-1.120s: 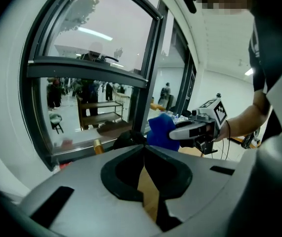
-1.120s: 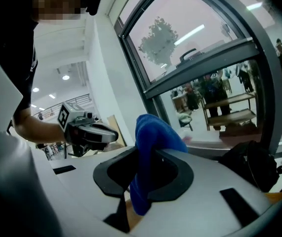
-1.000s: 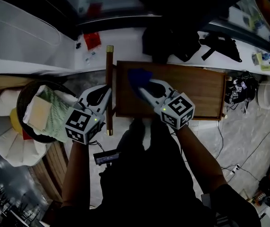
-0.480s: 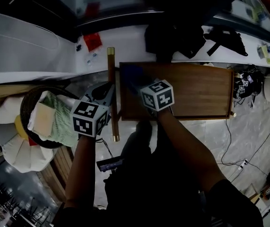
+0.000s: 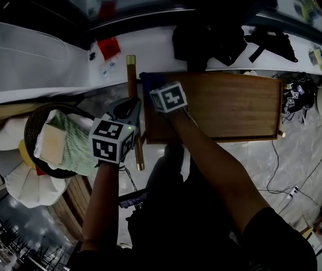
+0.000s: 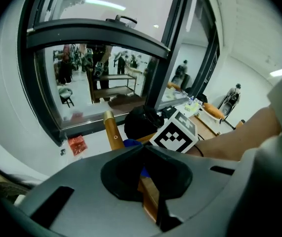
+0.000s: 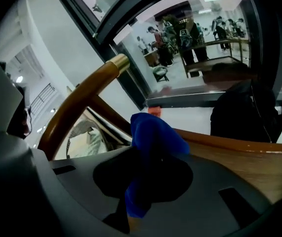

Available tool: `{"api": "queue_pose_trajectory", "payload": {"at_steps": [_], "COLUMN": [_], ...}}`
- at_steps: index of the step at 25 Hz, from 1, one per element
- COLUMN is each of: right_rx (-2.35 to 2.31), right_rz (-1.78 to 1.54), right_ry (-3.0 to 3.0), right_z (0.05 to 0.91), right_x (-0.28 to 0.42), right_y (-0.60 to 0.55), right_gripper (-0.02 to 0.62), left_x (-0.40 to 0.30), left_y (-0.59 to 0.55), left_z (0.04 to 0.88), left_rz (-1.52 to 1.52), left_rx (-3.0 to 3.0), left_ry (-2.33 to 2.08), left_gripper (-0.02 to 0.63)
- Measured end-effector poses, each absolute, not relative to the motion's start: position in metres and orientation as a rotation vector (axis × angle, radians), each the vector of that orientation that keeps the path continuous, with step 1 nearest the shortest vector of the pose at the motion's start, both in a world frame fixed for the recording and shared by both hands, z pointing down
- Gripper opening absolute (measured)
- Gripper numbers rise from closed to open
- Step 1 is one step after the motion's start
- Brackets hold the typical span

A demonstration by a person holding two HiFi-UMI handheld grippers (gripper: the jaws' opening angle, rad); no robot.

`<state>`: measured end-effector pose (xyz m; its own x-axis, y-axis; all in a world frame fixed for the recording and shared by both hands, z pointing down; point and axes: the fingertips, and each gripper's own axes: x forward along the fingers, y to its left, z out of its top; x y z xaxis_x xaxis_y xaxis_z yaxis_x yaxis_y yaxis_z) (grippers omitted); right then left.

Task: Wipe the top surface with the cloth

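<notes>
Having slid forward, the right gripper is pinching the blue cloth at the wooden top's far-left corner; the top's length is running rightward. The left gripper is hovering alongside, jaws together.

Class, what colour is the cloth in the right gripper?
Bright blue; the crumpled cloth shows best in the right gripper view.

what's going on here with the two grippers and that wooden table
A person holds a gripper in each hand. The right gripper has its jaws shut on a blue cloth and holds it at the far left corner of the wooden table top, so the wiping looks under way. The left gripper is shut on nothing and hangs by the table's left edge, near a wooden pole.
</notes>
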<state>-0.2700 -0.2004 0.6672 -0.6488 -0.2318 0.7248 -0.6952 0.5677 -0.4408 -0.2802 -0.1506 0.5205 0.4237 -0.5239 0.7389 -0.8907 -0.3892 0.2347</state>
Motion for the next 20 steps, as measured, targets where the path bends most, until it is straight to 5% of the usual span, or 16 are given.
{"api": "queue_pose_trajectory", "payload": {"at_steps": [9, 20], "right_rx": [0.629, 0.736], "right_rz": [0.723, 0.721], "right_ry": [-2.152, -2.138], "right_z": [0.677, 0.676], "right_x": [-0.262, -0.166], "right_y": [-0.194, -0.207], "right_gripper": [0.057, 0.057], "left_x": [-0.272, -0.196], "left_y": [-0.152, -0.164], "left_z": [0.525, 0.528], "left_rz": [0.815, 0.846], "left_rx": [2.022, 2.083], "left_ry": [-1.205, -1.136], "left_gripper": [0.012, 0.012]}}
